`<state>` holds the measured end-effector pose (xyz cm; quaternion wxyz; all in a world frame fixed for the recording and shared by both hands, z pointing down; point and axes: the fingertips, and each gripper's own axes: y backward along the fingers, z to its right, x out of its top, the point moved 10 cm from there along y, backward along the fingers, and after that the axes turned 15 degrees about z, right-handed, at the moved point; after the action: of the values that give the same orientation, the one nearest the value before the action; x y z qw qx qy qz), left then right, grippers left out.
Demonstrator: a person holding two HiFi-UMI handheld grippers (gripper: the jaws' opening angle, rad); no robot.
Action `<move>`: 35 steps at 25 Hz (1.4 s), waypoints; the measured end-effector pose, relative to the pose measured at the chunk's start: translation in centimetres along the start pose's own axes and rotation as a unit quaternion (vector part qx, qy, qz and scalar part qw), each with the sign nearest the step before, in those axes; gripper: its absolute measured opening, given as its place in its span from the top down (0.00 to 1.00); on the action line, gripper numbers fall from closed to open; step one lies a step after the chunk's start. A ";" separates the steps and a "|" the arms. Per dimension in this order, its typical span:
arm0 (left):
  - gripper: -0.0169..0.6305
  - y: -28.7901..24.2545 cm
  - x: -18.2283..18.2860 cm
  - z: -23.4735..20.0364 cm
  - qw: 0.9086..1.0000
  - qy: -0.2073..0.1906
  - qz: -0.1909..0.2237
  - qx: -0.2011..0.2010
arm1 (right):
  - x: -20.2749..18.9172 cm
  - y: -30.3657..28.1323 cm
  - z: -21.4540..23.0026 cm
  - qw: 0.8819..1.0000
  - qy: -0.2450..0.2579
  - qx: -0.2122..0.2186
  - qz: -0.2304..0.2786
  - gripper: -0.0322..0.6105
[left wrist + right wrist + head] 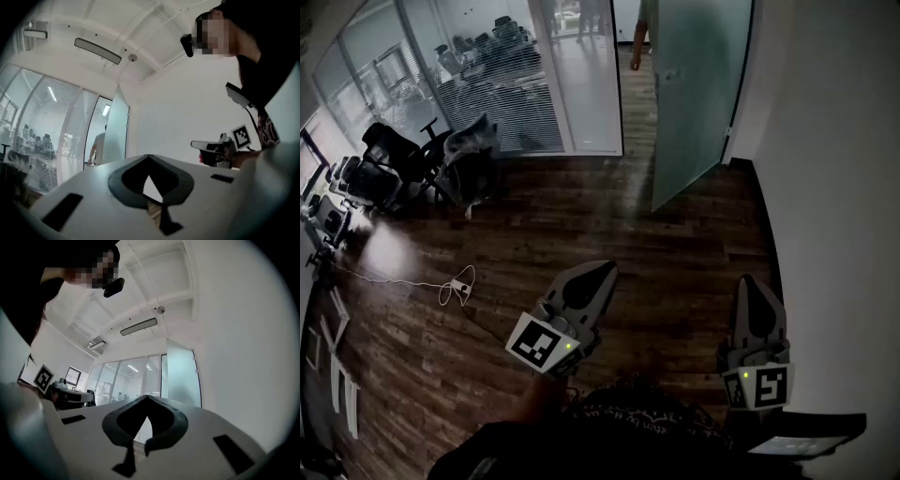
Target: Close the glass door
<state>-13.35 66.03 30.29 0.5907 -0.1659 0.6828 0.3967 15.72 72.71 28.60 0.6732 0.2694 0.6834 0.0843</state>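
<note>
The left gripper [600, 277] and the right gripper [750, 286] are both showing jaws pressed together, tips meeting with nothing caught between them. They are hovering side by side above the dark wooden floor [609, 234], pointing toward the glass door [694, 94] and well apart from it. The frosted door is standing open, swung into the room beside the white wall [834, 187]. A person [643, 33] is partly showing in the doorway beyond it. Office chairs [394, 164] are clustering at the left, near a white cable [455, 289] lying on the floor.
</note>
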 end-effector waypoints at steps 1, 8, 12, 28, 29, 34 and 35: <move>0.97 0.0 -0.1 0.0 1.000 0.001 0.002 0.000 | -0.1 0.0 0.1 1.000 -0.001 0.001 0.001 0.95; 0.97 -0.3 -0.3 0.0 1.000 -0.007 -0.009 0.007 | -0.2 0.0 0.5 1.000 -0.002 -0.001 0.001 0.95; 0.97 -1.9 -0.4 -1.1 0.999 -0.032 -0.008 -0.001 | -0.6 -0.9 1.0 1.000 -0.001 0.000 0.005 0.95; 0.97 -3.5 -2.0 -2.4 0.999 -0.028 0.008 0.045 | -2.1 -3.9 2.6 1.000 -0.003 0.002 0.006 0.95; 0.97 -3.5 -2.1 -2.4 0.999 -0.028 0.008 0.045 | -2.4 -4.0 2.7 1.000 -0.004 0.003 0.004 0.95; 0.97 -4.0 -2.2 -1.6 0.998 -0.034 0.006 0.047 | -2.6 -3.8 3.7 1.000 -0.006 0.006 0.004 0.95; 0.97 -4.2 -2.1 -1.4 0.998 -0.035 0.006 0.048 | -2.5 -3.8 3.9 1.000 -0.006 0.007 0.004 0.95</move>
<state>-10.87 61.86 30.81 0.6191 -0.1190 0.6811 0.3724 18.37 67.39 28.66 0.6754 0.2770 0.6787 0.0803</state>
